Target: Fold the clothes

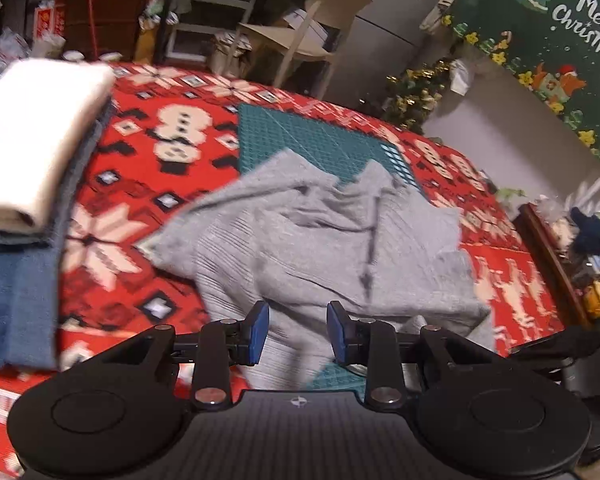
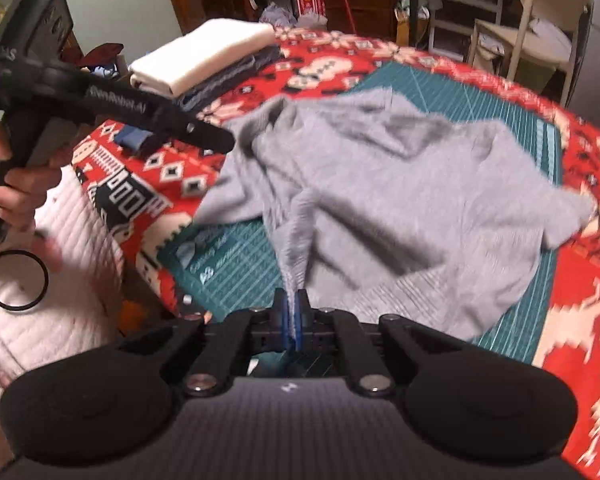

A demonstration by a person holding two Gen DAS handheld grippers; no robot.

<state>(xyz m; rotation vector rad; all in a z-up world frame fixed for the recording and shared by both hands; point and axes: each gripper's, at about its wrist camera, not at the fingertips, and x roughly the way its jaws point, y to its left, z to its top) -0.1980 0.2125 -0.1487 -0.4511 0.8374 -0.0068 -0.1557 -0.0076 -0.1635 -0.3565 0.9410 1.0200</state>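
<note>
In your left wrist view, your left hand-held gripper (image 1: 297, 330) hangs with its blue pads (image 1: 260, 330) apart and nothing between them, just above the near edge of the grey sweater (image 1: 320, 232). The sweater lies crumpled on the green mat (image 1: 300, 136), which sits on the red cloth (image 1: 148, 160) covering the table. A dark seam line runs down the sweater's middle. To the left, well apart from the sweater, a stack of folded clothes (image 1: 32, 140) rests on the cloth: a white piece on top, blue ones beneath. Behind the table stand a pale chair (image 1: 316, 28) and a small Christmas tree (image 1: 416, 92). The picture is blurred, so finer folds cannot be made out.

In your right wrist view, your right hand-held gripper (image 2: 291, 316) has its pads pressed together on a ribbed edge of the sweater (image 2: 380, 184), and the fabric rises from them in a narrow pinched ridge toward the garment's body. The rest of the sweater spreads, rumpled, over the mat (image 2: 236, 264), with one corner reaching past it onto the cloth (image 2: 580, 304) at right. At upper left you see your left gripper (image 2: 216, 138) from the side, held by your hand (image 2: 16, 184), above the table's left edge; from here you cannot tell how its fingers stand. The stack (image 2: 204, 56) sits at the table's far left.
</note>
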